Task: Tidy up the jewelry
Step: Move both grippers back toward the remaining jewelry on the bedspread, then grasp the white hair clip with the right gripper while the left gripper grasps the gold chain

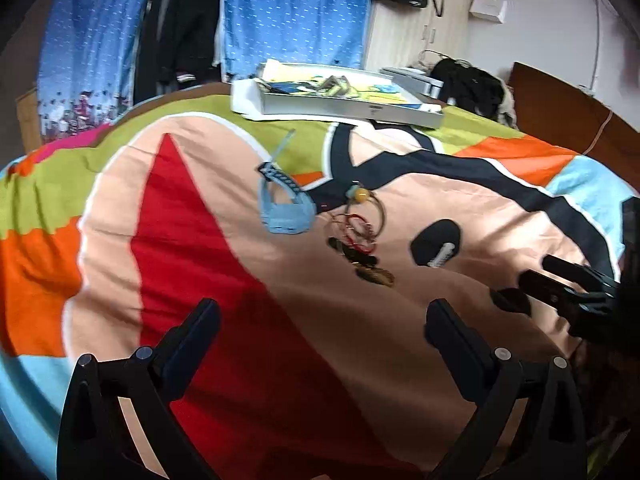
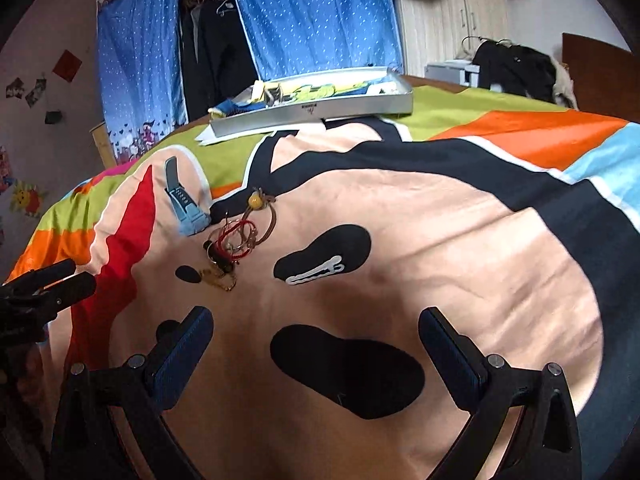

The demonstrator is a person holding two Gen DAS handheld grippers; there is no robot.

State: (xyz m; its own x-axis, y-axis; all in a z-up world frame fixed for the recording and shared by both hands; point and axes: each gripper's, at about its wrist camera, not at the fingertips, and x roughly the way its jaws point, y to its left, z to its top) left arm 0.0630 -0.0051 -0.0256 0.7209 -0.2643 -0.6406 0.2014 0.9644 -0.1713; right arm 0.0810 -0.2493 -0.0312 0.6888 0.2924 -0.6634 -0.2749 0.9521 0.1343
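Observation:
A tangle of jewelry [image 1: 360, 224] [image 2: 236, 236] lies mid-bed on the cartoon bedspread: thin gold and red bangles, a yellow bead, a gold chain. A light blue watch strap [image 1: 284, 204] [image 2: 186, 204] lies just left of it. A white hair clip [image 1: 442, 256] [image 2: 316, 274] rests on a black printed patch to the right. My left gripper [image 1: 324, 328] is open, empty, hovering near the bed's front. My right gripper [image 2: 316, 336] is open and empty too, short of the clip. Each gripper shows at the edge of the other's view.
A shallow grey tray [image 1: 348, 106] [image 2: 320, 110] with colourful contents sits at the bed's far side. Blue curtains [image 2: 316, 12] and dark hanging clothes stand behind. A wooden headboard [image 1: 560, 108] and a dark pile of clothes are at the right.

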